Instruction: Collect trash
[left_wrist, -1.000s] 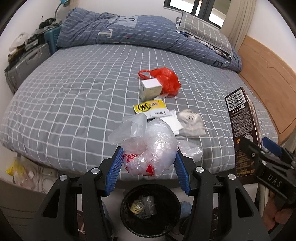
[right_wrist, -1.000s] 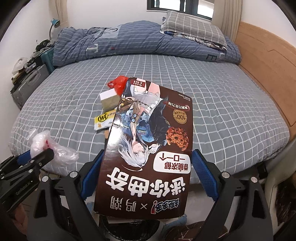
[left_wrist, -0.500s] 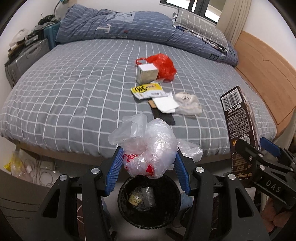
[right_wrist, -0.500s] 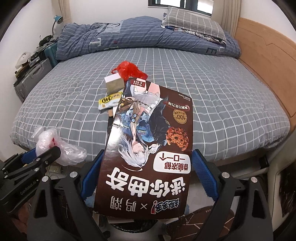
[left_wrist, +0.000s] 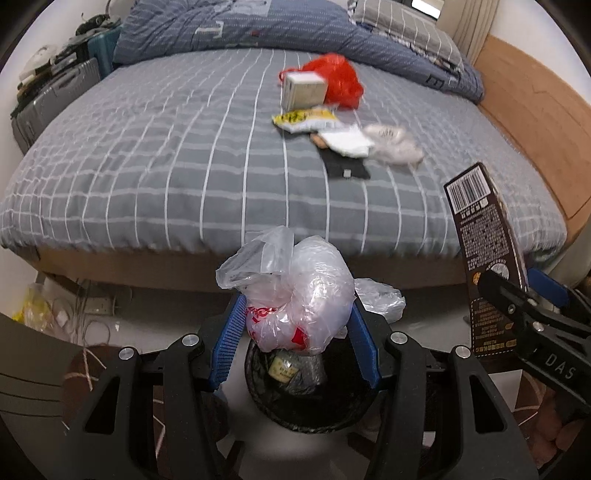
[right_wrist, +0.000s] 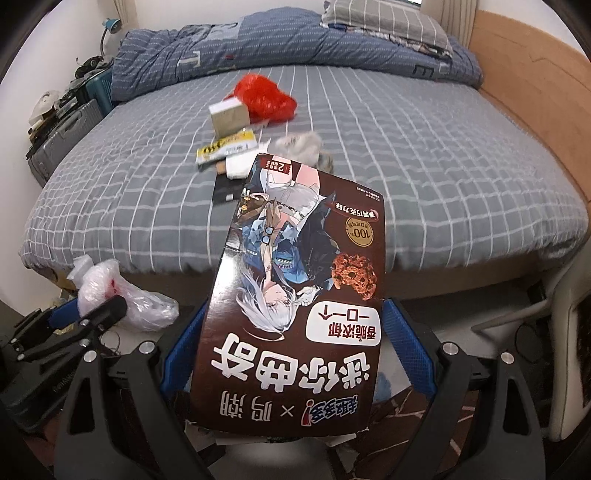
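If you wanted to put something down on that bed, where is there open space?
The bedspread is bare on its left half, between the suitcase side and the litter. The right side, toward the wooden bed frame, is bare too. It is crowded mid-bed: red bag, small box, yellow packet, crumpled wrappers.

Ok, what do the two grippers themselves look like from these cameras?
Both look alike: the left gripper and right gripper have black angular plastic frames with cut-out openings, silver round bolts at the joints, and ribbed blue pads lining the jaws. Seen from the left camera, the right one bears white "DAS" lettering. No cables or sleeves show.
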